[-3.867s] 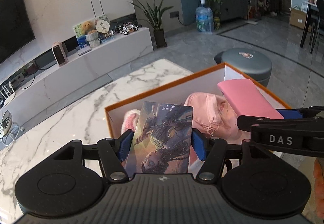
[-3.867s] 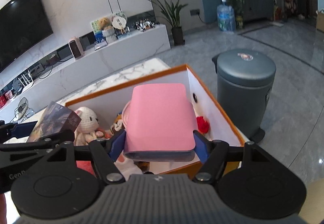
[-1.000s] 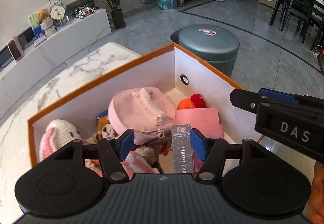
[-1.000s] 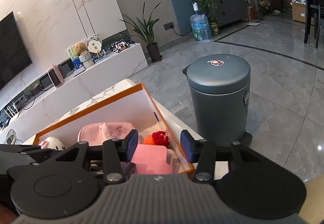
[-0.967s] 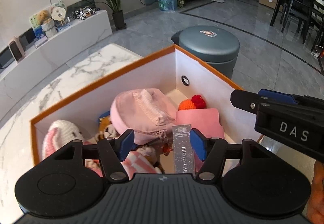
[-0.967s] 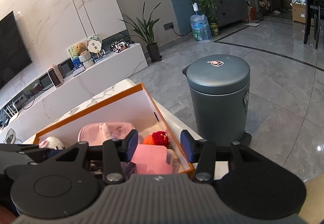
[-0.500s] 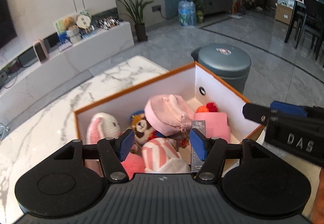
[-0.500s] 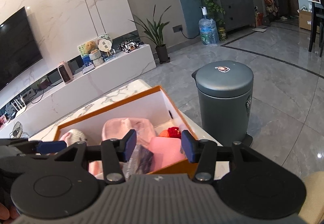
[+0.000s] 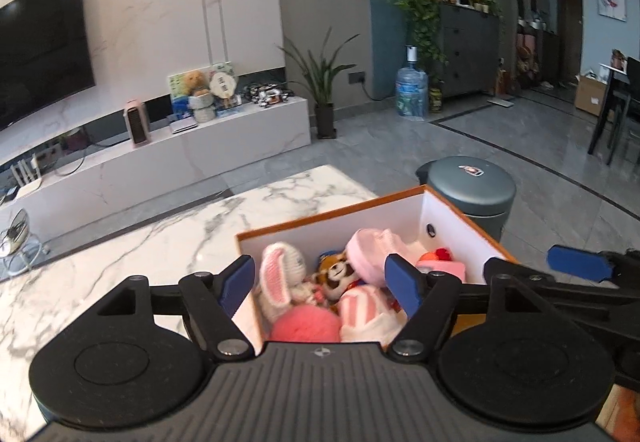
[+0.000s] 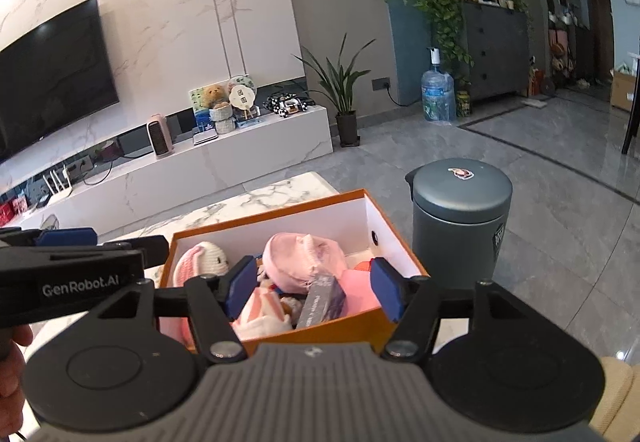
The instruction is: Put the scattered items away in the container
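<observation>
The orange box with white inner walls stands on the marble table and also shows in the right wrist view. Inside lie a white-pink knitted bunny, a pink cap, a pink pouch, a dark card box and a striped plush. My left gripper is open and empty, above the box's near side. My right gripper is open and empty, just above the box's near rim.
A grey lidded bin stands on the floor right of the table. A white TV bench runs along the far wall. The table's right edge lies just beyond the box.
Both grippers have let go of their items, now in the box, and have drawn back and up. The box now sits lower and farther in both views.
</observation>
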Demonstrator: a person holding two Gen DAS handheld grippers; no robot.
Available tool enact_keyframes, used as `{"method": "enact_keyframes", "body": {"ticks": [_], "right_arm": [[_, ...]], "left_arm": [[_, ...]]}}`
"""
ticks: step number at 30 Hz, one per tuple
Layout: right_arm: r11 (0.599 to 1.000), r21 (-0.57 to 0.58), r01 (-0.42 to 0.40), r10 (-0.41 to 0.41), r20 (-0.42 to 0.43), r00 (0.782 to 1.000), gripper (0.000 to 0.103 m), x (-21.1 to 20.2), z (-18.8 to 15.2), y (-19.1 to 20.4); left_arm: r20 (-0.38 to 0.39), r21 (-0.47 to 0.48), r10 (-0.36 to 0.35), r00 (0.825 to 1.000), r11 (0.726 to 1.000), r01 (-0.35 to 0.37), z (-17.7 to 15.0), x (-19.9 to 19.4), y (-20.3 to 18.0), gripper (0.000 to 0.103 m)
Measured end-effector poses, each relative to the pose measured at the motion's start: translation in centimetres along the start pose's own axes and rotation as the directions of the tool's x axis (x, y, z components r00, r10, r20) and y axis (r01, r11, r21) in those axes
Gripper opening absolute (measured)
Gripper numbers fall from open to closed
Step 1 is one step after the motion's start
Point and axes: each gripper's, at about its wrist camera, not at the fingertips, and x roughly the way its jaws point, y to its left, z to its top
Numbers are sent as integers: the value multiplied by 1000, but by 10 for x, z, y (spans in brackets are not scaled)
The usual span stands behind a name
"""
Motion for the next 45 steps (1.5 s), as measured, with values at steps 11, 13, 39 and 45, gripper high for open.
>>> {"method": "enact_keyframes", "body": {"ticks": [11, 13, 39, 45], "right_arm": [[995, -94, 23, -23, -3, 1000, 72, -26, -19, 29], [994, -103, 31, -32, -7, 999, 73, -28, -23, 30], [991, -116, 65, -77, -104, 992, 76, -31, -70, 37], [992, -109, 71, -82, -105, 991, 76, -33, -71, 37]], "left_arm": [[-16, -39, 2, 1000, 999, -3, -26, -9, 14, 87], [-24, -46, -6, 1000, 999, 5, -32, -9, 16, 87], [-96, -41, 17, 995, 999, -21, -79, -13, 14, 87], [-98, -45, 19, 995, 999, -24, -79, -13, 13, 87]]}}
